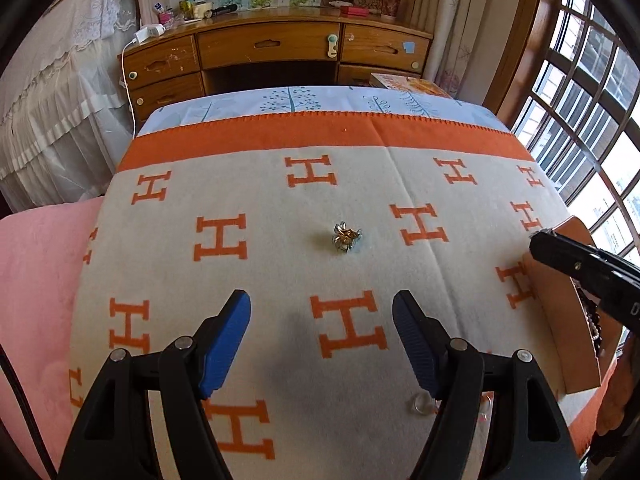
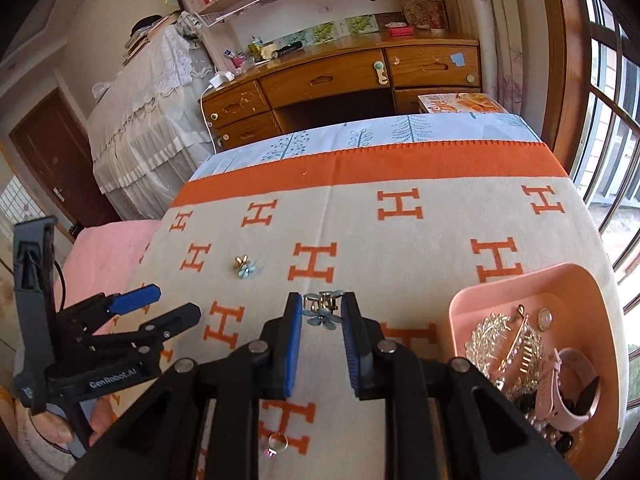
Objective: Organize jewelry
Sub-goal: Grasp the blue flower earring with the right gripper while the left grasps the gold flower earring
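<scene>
Matt cloth, glossy metal and smooth plastic on the bed

The blanket (image 1: 304, 208) with orange H marks is showing a soft, matt woven cloth face, and the pink fleece (image 1: 36, 272) beside it is looking fuzzy. The flower hair clip (image 2: 323, 309) is gleaming as polished metal with glossy blue enamel petals, and the second flower clip (image 1: 345, 237) is glinting gold and silver. The pink tray (image 2: 520, 280) is reading as smooth, satin plastic. The right gripper (image 2: 321, 344) and left gripper (image 1: 322, 344) are showing matt black plastic frames, shiny metal pins and ribbed blue rubbery pads (image 1: 226, 344). The wooden desk (image 1: 272, 46) is shining with worn varnish.
</scene>
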The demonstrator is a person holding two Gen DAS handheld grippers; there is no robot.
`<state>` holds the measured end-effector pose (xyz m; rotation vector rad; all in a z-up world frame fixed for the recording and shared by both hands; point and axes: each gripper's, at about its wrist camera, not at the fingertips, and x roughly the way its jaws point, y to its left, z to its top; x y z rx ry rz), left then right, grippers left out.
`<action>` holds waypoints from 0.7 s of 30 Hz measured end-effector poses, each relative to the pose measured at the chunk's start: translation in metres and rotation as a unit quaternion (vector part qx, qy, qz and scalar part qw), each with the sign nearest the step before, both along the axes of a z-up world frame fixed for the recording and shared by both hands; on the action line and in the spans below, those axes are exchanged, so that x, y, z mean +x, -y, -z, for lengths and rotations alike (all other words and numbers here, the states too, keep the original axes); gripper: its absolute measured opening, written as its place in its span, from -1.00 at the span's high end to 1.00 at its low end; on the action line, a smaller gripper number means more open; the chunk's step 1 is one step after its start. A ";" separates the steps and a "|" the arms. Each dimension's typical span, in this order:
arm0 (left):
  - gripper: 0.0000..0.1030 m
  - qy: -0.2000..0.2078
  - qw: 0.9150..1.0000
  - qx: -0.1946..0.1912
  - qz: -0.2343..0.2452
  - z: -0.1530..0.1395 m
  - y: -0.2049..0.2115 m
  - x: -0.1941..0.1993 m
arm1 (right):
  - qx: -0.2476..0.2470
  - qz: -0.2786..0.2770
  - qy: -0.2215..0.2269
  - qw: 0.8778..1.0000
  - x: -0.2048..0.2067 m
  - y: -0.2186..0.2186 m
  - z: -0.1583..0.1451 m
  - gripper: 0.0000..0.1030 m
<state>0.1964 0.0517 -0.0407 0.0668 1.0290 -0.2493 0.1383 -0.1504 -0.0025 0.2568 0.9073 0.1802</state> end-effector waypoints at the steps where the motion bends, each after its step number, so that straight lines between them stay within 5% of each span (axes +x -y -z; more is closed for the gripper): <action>1: -0.39 -0.004 1.000 0.003 0.003 0.004 0.003 0.006 | 0.006 0.002 -0.002 1.000 0.004 0.002 0.002 0.62; 9: -0.38 0.012 1.000 0.007 0.022 0.020 0.023 0.033 | 0.009 -0.018 -0.003 1.000 0.004 -0.005 0.012 0.61; 15: -0.13 0.022 0.998 0.029 0.050 0.027 0.040 0.039 | 0.020 -0.023 0.002 1.000 -0.003 0.000 0.012 0.61; 21: 0.52 0.007 0.998 0.030 0.059 0.039 0.043 0.044 | 0.019 -0.025 0.011 0.999 -0.008 0.002 0.010 0.61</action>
